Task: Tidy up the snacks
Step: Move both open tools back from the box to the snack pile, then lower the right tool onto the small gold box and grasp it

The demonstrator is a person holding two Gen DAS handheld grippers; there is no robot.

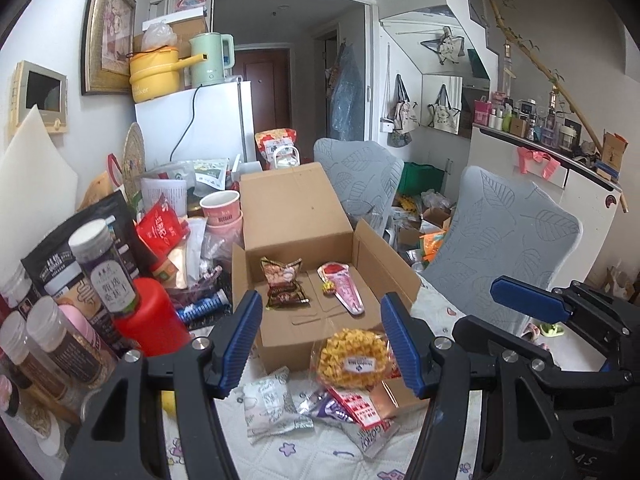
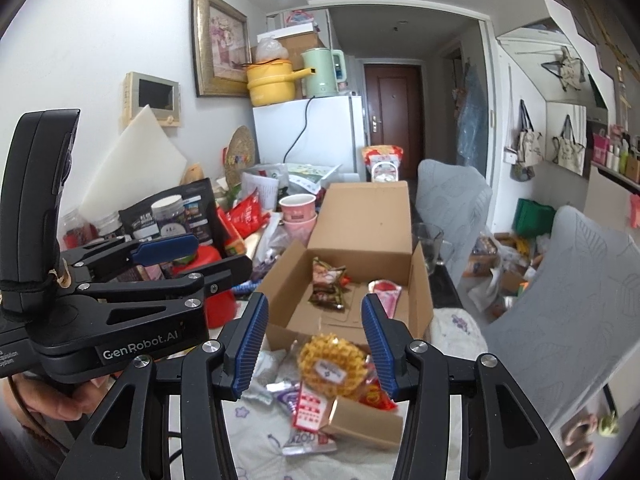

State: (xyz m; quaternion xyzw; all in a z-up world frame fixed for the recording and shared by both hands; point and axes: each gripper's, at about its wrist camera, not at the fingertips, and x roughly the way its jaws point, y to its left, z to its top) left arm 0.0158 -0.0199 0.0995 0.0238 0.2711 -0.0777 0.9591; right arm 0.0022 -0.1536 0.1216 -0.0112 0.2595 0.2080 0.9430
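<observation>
Currently both grippers, left gripper (image 1: 326,340) & right gripper (image 2: 316,348), empty above yellow snack (image 1: 352,358).

White fridge (image 1: 208,120), yellow pot (image 1: 154,74), green kettle (image 1: 210,58), grey chairs (image 1: 516,232).

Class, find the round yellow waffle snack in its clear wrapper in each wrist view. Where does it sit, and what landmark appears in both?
Left wrist view: round yellow waffle snack, lower centre, against the open cardboard box's near wall.
Right wrist view: lower centre, just before the same box.
Shared landmark: white fridge.
</observation>
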